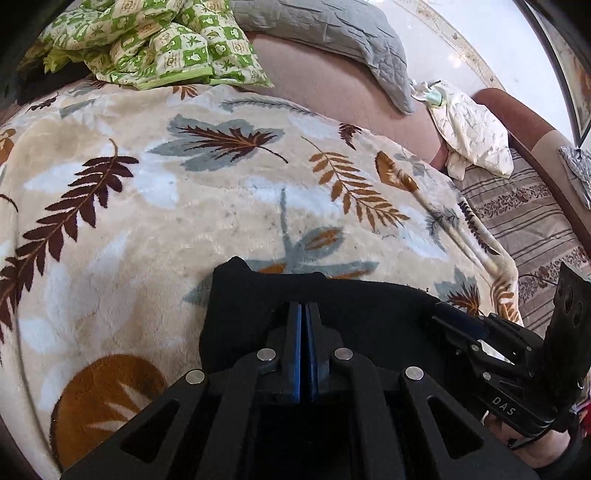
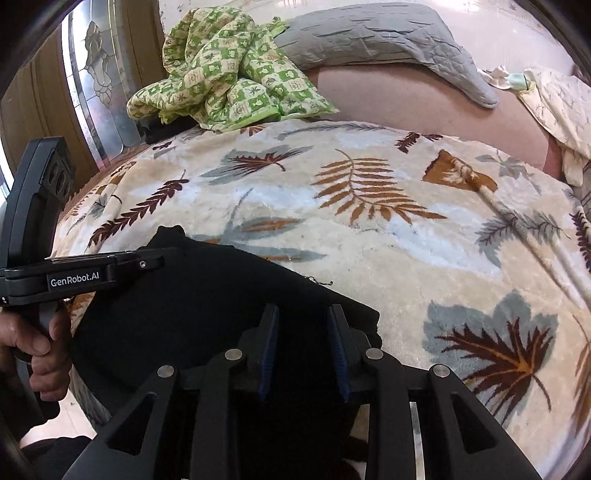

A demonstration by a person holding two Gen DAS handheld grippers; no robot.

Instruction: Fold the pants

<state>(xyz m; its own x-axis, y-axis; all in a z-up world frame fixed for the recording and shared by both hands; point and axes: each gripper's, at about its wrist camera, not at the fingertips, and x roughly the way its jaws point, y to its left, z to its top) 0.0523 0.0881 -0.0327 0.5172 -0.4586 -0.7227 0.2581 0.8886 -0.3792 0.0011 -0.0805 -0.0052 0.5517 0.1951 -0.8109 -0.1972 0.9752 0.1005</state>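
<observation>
The black pants [image 1: 258,302] lie in a folded bundle on the leaf-patterned blanket [image 1: 184,192], near its front edge. My left gripper [image 1: 304,308] is shut, its blue pads pressed together over the black cloth; whether cloth is pinched between them I cannot tell. The right gripper shows at the right of this view [image 1: 458,321], at the bundle's right corner. In the right wrist view the pants [image 2: 207,295] fill the lower left. My right gripper [image 2: 303,314] is open over the pants' right end, with cloth between its blue pads. The left gripper [image 2: 155,262] reaches in from the left onto the pants.
A green patterned quilt [image 2: 229,74] and a grey quilted pillow [image 2: 388,33] lie at the back of the bed. A cream cloth [image 1: 472,136] lies at the right, by a striped sheet [image 1: 524,221]. A glass-panelled door [image 2: 99,74] stands at the left.
</observation>
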